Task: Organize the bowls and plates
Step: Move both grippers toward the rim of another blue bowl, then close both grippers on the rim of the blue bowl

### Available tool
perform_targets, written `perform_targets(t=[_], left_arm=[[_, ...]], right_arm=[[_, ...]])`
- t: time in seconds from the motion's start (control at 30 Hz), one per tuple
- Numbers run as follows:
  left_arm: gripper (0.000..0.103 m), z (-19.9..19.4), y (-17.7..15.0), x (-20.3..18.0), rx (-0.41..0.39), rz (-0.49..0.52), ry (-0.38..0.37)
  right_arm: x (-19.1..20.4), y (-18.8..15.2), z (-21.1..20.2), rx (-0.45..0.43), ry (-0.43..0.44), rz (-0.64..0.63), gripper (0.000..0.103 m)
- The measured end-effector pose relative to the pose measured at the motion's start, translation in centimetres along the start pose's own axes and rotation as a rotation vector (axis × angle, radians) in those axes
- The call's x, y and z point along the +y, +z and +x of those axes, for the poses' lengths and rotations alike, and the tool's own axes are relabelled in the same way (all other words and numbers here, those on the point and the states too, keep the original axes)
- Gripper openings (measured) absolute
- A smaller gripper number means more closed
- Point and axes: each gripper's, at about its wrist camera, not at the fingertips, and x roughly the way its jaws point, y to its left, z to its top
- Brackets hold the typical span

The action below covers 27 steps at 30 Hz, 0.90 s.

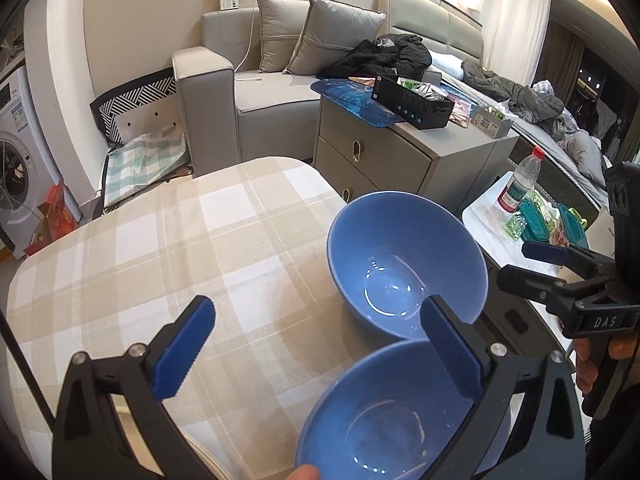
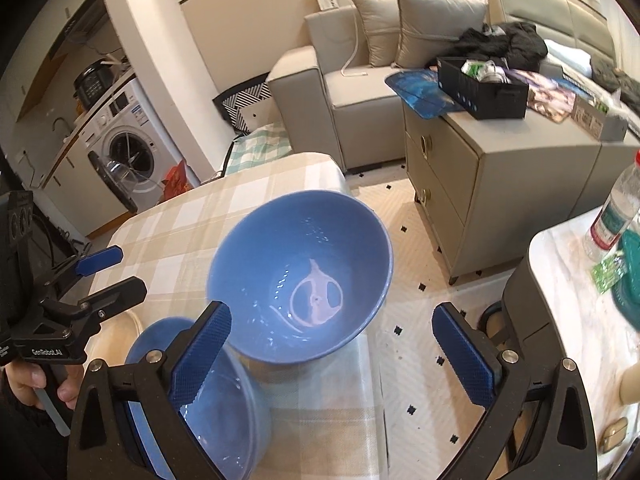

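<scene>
Left wrist view shows our left gripper [image 1: 316, 354] with its jaws spread wide and nothing between them, hovering over the near blue bowl [image 1: 384, 420]; one fingertip [image 1: 448, 352] overlaps that bowl's far rim, though we cannot tell whether it touches. A second, far blue bowl [image 1: 404, 264] sits just beyond, near the edge of the checked tablecloth [image 1: 160, 248], and the two bowls appear to touch or nearly so. Right wrist view has our right gripper [image 2: 332, 360] equally wide open and empty, its left fingertip [image 2: 200, 356] crossing in front of both rims.

We judge the main risk to be the far bowl's place close to the table edge: a sideways nudge from either finger while we reach could slide it off toward the floor. Closing on a thin, smooth rim with only one pad seated could let the bowl tip or slip. Our two grippers are also near each other and could collide.
</scene>
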Motion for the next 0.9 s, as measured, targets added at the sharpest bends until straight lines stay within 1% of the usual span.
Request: perform_targets(t=[0.13, 0.33, 0.43, 0.53, 0.57, 0.6, 0.67, 0.7, 0.8, 0.83, 0.9], left_arm=[[0.103, 1.9, 0.9, -0.3, 0.028, 0.015, 0.01], [0.102, 4.4, 1.8, -0.2, 0.057, -0.006, 0.017], [0.099, 5.7, 1.9, -0.3, 0.08, -0.01, 0.024], [0.09, 6.9, 1.8, -0.2, 0.103, -0.018, 0.03], [0.089, 7.3, 1.8, -0.2, 0.112, -0.023, 0.03], [0.084, 7.5, 1.8, -0.1, 0.116, -0.025, 0.028], [0.073, 8.0, 1.7, -0.2, 0.13, -0.023, 0.016], [0.068, 8.2, 1.7, -0.2, 0.137, -0.025, 0.01], [0.06, 8.7, 1.6, -0.2, 0.149, -0.036, -0.004], [0.059, 8.8, 1.6, -0.2, 0.151, -0.037, -0.005], [0.051, 9.0, 1.6, -0.2, 0.161, -0.036, -0.011]], right_arm=[[-0.8, 0.3, 1.5, 0.016, -0.001, 0.022, 0.102], [-1.8, 0.6, 3.4, 0.032, -0.006, 0.048, 0.102], [-2.1, 0.6, 4.1, 0.039, -0.008, 0.056, 0.101], [-2.5, 0.5, 4.9, 0.052, -0.009, 0.062, 0.094], [-2.6, 0.6, 5.1, 0.058, -0.01, 0.063, 0.089], [-2.6, 0.6, 5.5, 0.064, -0.012, 0.063, 0.086], [-2.5, 0.6, 5.9, 0.071, -0.01, 0.06, 0.084], [-2.4, 0.5, 6.1, 0.073, -0.01, 0.059, 0.081], [-2.4, 0.5, 6.8, 0.085, -0.007, 0.056, 0.073], [-2.4, 0.4, 7.0, 0.087, -0.007, 0.057, 0.072], [-2.3, 0.4, 7.3, 0.092, -0.007, 0.056, 0.065]])
